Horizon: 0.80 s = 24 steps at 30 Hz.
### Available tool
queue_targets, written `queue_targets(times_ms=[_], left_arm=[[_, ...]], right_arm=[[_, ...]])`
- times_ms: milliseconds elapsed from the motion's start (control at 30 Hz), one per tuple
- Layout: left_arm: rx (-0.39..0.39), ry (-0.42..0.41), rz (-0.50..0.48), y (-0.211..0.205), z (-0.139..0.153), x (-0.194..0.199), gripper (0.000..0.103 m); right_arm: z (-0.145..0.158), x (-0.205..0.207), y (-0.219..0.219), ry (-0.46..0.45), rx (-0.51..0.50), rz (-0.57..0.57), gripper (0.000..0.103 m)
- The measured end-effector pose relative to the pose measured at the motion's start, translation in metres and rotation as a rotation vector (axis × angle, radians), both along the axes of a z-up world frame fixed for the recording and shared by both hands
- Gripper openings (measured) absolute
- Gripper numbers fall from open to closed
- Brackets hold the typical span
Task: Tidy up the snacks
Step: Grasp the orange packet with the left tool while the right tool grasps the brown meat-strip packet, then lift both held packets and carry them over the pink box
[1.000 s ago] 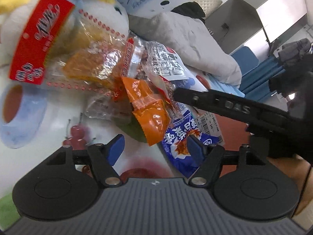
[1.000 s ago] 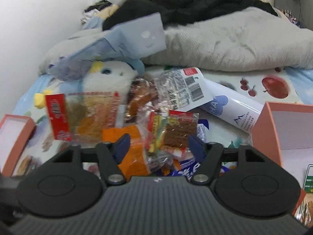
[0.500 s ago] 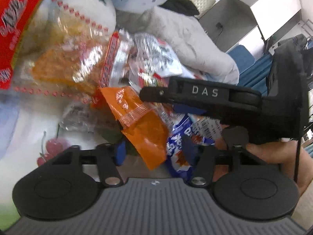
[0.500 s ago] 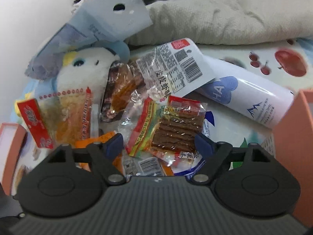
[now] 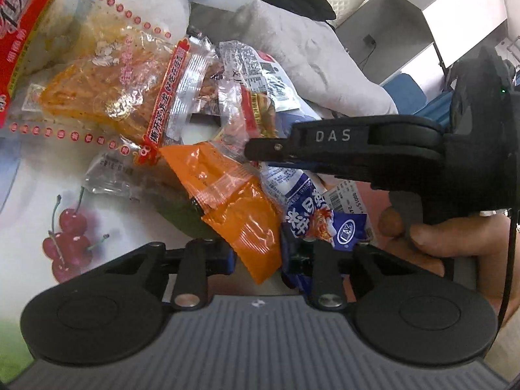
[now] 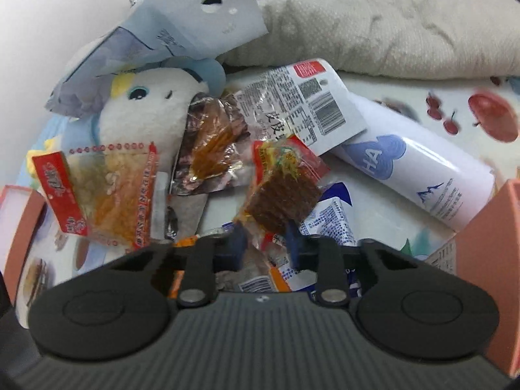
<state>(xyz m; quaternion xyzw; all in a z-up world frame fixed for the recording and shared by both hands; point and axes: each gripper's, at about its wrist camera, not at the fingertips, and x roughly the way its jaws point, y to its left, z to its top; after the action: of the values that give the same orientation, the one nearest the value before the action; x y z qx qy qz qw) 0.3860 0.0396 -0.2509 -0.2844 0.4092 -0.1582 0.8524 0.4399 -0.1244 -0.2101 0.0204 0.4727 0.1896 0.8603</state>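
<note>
A heap of snack packets lies on a fruit-print sheet. My left gripper (image 5: pixel 260 260) is shut on the lower end of an orange packet (image 5: pixel 227 201); a blue packet (image 5: pixel 312 217) lies right beside it. My right gripper (image 6: pixel 265 243) is shut on a clear packet of brown strips with a red top (image 6: pixel 282 191), which stands tilted up from the heap. In the left wrist view the right gripper (image 5: pixel 266 152) reaches in from the right over the heap. A large clear packet with a red label (image 6: pixel 97 191) lies at the left.
A white plush toy (image 6: pixel 146 110) and a pale blue paper bag (image 6: pixel 169 29) sit behind the heap. A white cylinder with blue print (image 6: pixel 419 175) lies at the right. Pink boxes stand at the right (image 6: pixel 487 260) and left (image 6: pixel 16 224). A grey blanket (image 6: pixel 390 22) lies behind.
Both grippers have moved down into the heap and closed: the left on the orange packet, the right on the brown-strip packet, which has tipped upward.
</note>
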Motion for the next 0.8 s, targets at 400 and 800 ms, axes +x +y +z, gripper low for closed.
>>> queue_targets(times_ms=[400, 800], left_arm=[[0.033, -0.027, 0.033, 0.004, 0.038, -0.049, 0.025], [0.074, -0.038, 0.070, 0.008, 0.072, -0.119, 0.024]], right_arm=[[0.038, -0.045, -0.019, -0.024, 0.030, -0.028, 0.006], [0.067, -0.118, -0.032, -0.055, 0.033, -0.024, 0.006]])
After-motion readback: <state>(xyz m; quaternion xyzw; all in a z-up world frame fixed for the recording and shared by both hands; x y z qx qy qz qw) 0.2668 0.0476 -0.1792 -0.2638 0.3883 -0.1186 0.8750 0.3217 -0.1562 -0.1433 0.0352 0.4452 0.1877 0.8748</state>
